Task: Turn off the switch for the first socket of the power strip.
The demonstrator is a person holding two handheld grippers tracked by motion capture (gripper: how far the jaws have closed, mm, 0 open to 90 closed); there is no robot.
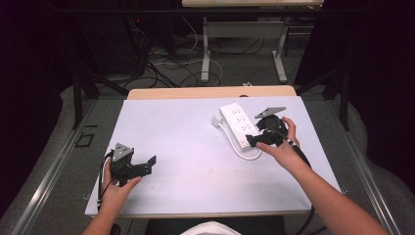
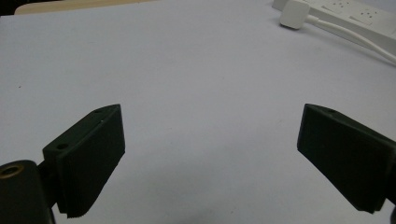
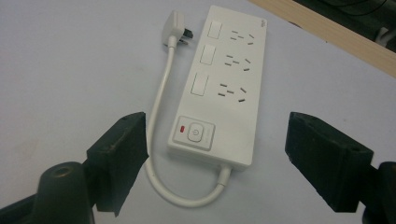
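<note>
1. The white power strip [image 1: 239, 126] lies on the right half of the counter [image 1: 186, 147], angled, its switch end toward the near side. Its short cable [image 3: 161, 93] loops from that near end along the strip's left side to the plug [image 3: 176, 29], which rests just beside the far end.
2. The right tool [image 1: 250, 141] is held at the strip's near end with its jaws spread wide and nothing between them; in the right gripper view the switch end sits between the two jaws, apart from both.
3. The left tool [image 1: 147, 165] rests over bare counter at the near left, well apart from the strip, jaws likewise wide and empty.
4. The step in hand is judged to be a grasp on the strip's near end. It is best done with the jaws lowered level astride the body, so that the pads meet the long side walls.
5. The cable loop by the left jaw should be kept out of the bite; whether it clears that jaw is hard to judge.
6. The red-marked power button [image 3: 194, 132] is best left untouched.
</note>
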